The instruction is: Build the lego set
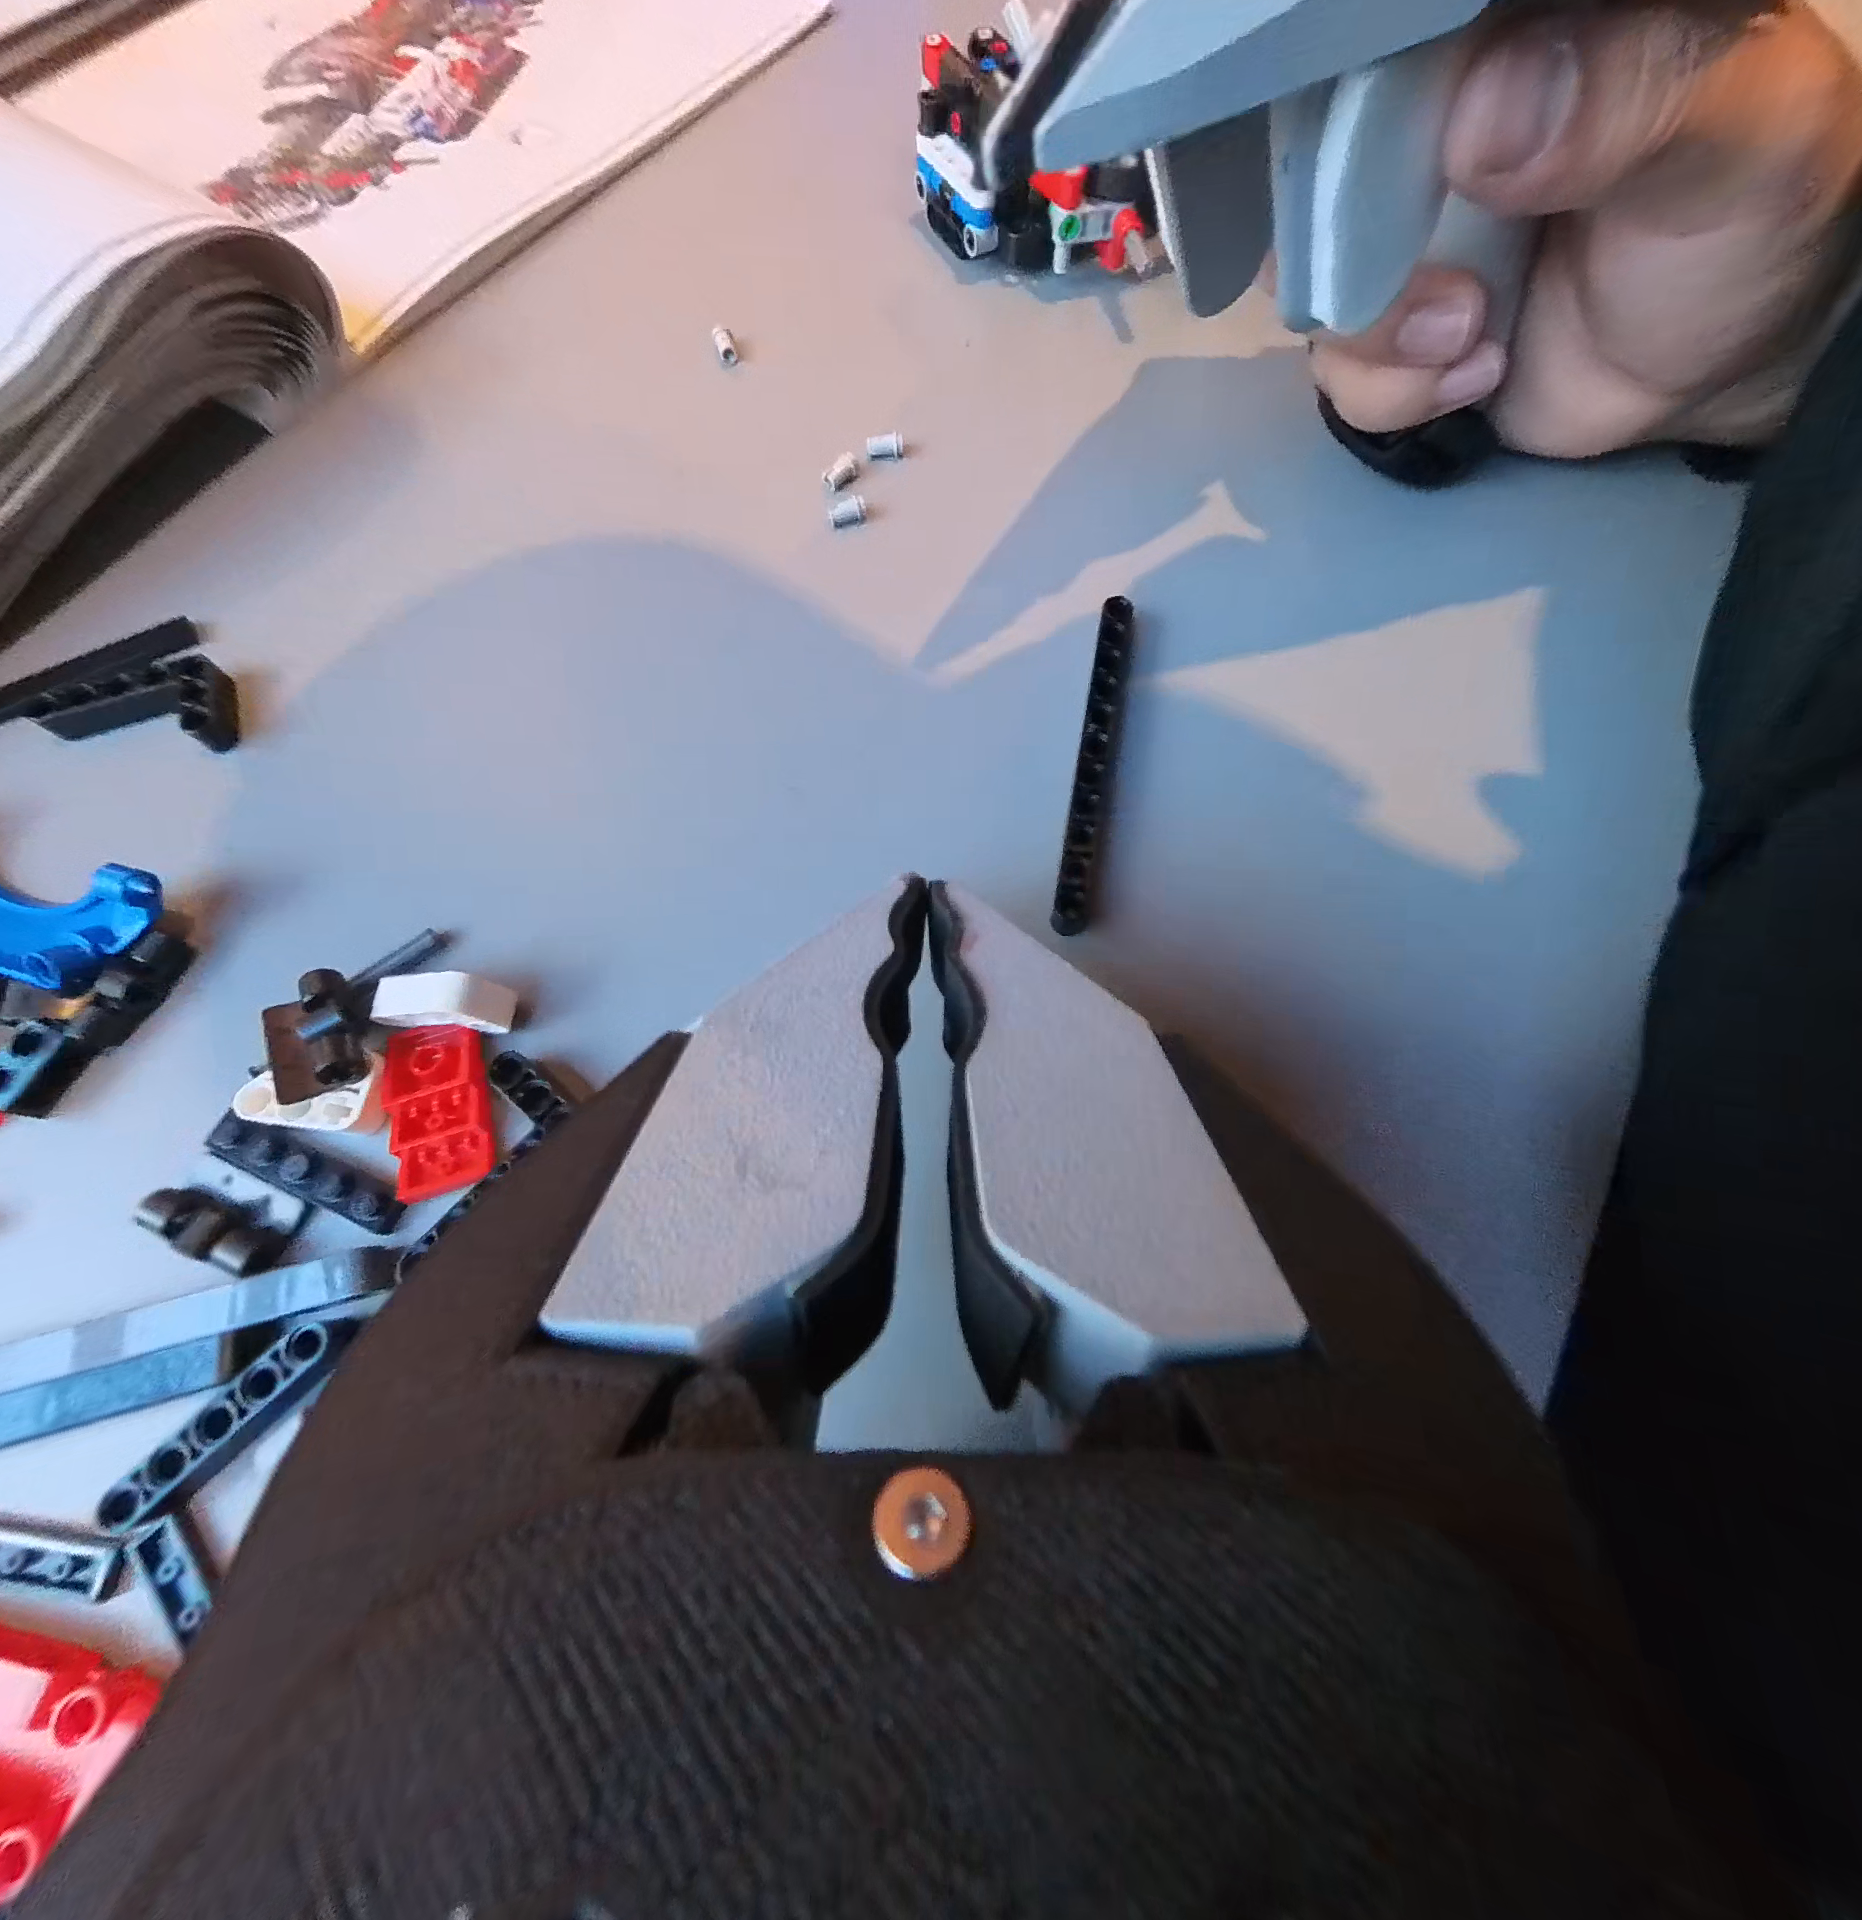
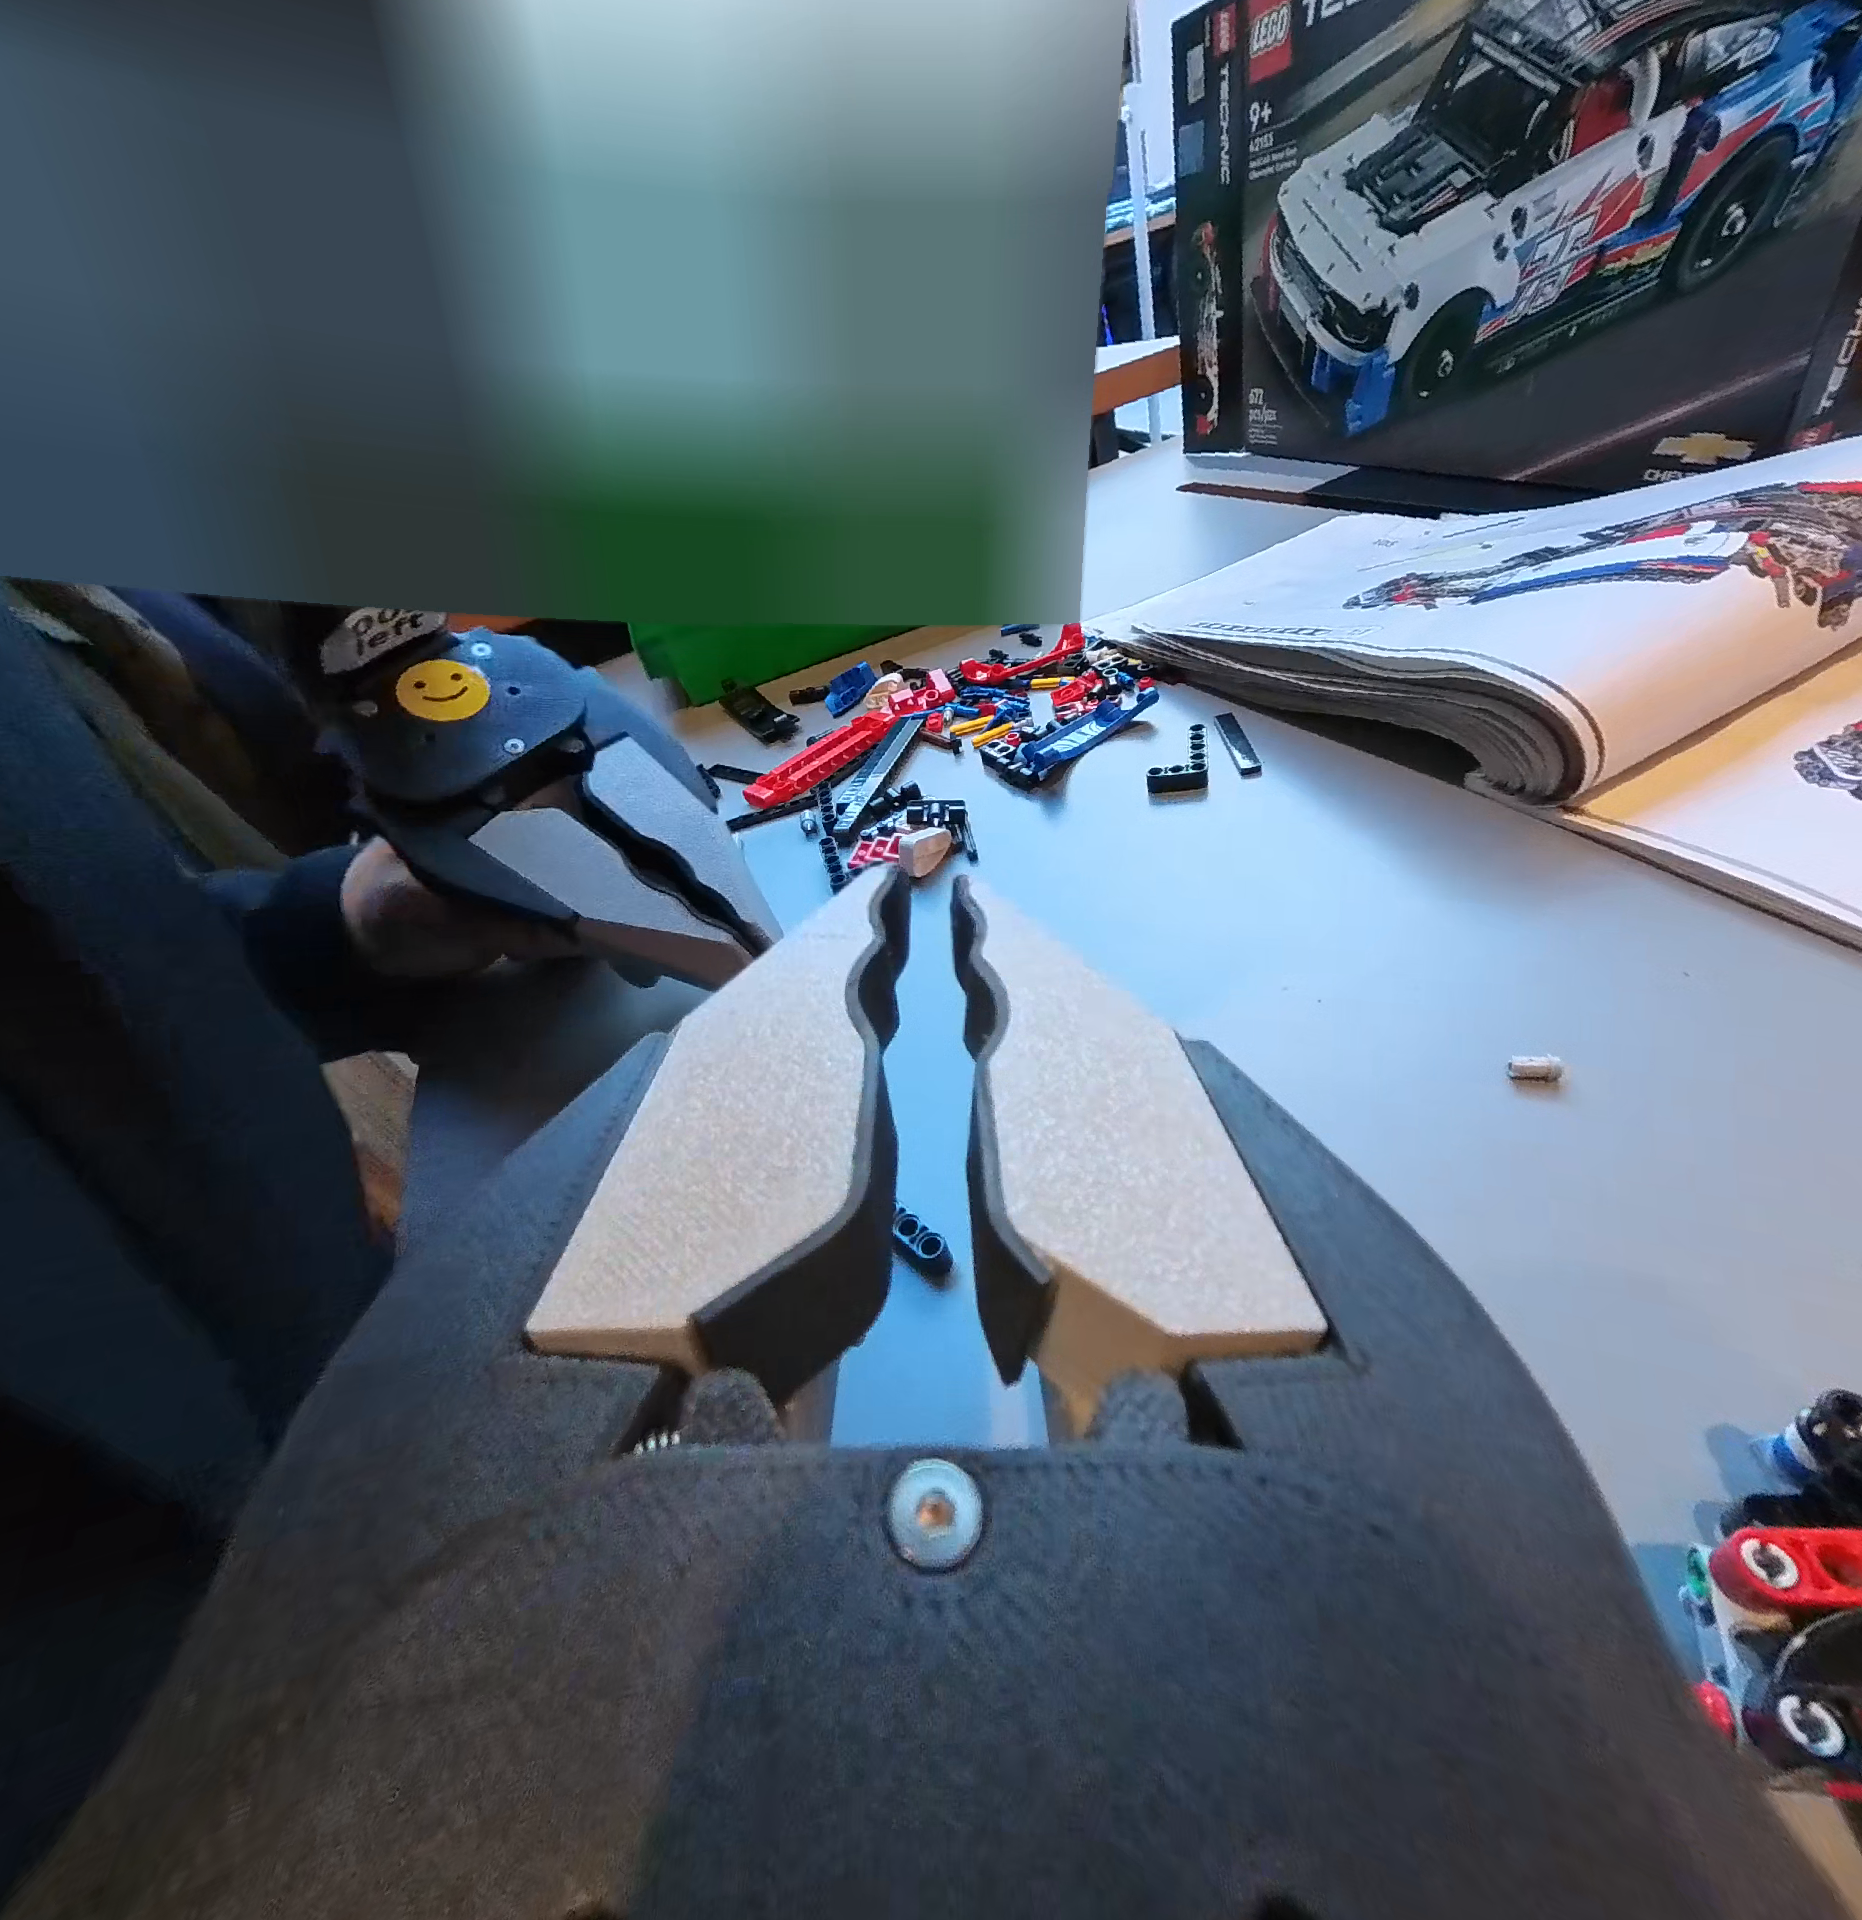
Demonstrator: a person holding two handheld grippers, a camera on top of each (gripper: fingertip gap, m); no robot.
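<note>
Jaws on my left gripper [image 1: 927, 885] are pressed together at the tips with nothing between them; those on my right gripper [image 2: 929, 883] stand slightly parted and likewise carry nothing. Just beside my left tips, to their right, a long black beam [image 1: 1093, 766] lies flat on the grey table [image 1: 636, 665], apart from the fingers. To the left of that gripper sits a loose heap of parts [image 1: 387, 1101]: red plates, white connectors, black beams and a blue curved piece [image 1: 54, 925] farther out. Beyond the tips, a cluster of small grey bushes [image 1: 859, 476] rests on the bare surface. Farther still, the partly built model [image 1: 1020, 187] stands on the table, with my right gripper hovering close above it in a hand [image 1: 1633, 239]; motion blur prevents me from confirming whether the two touch. An open instruction booklet [image 1: 283, 187] lies at the far left. Seen from my right wrist, a short black pin piece [image 2: 920, 1238] lies on the table below the gap in my fingers, the model occupies the lower right corner, one grey bush [image 2: 1535, 1068] lies alone to the right, and the set's box [image 2: 1529, 239] stands upright behind the booklet.
</note>
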